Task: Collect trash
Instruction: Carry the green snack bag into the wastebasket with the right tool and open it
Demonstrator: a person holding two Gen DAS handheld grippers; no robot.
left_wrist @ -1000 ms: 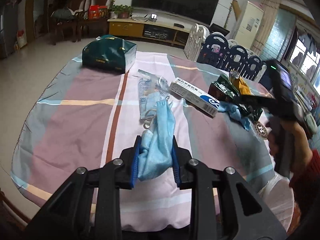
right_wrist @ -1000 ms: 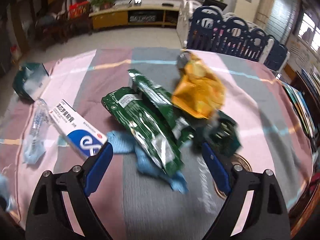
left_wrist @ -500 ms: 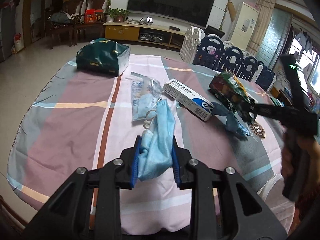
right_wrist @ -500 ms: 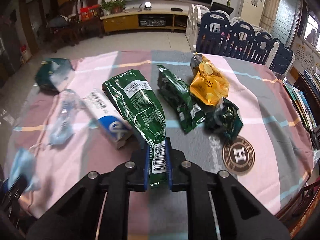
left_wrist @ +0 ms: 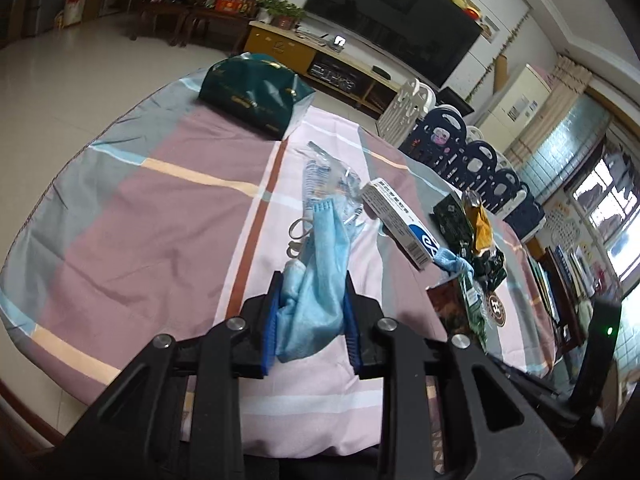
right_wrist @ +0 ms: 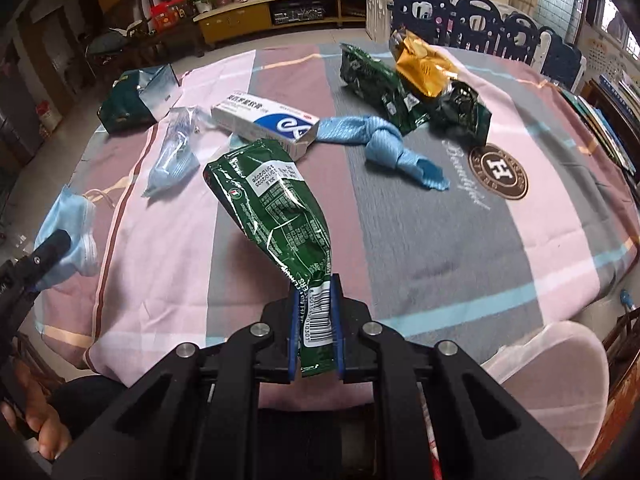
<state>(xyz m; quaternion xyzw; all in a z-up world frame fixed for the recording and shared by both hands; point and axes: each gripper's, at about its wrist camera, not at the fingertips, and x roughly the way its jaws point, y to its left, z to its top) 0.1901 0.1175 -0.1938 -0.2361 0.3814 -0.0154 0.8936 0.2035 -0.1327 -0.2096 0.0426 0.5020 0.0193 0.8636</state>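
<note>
My left gripper is shut on a crumpled blue face mask above the near side of the table. In the right wrist view the same mask hangs at the far left. My right gripper is shut on the barcode end of a green snack wrapper, held up off the striped tablecloth. On the cloth lie a white and blue box, a knotted blue cloth, another green wrapper, a gold wrapper and a clear mask bag.
A dark green gift bag stands at the table's far left edge. A pale pink rounded thing sits beside the near right edge. Blue and white fence panels line the far side. A person's hand shows at lower left.
The right gripper went from open over the wrapper pile to shut on the green wrapper, then drew it off the pile towards me. The left gripper kept the mask and rolled.
</note>
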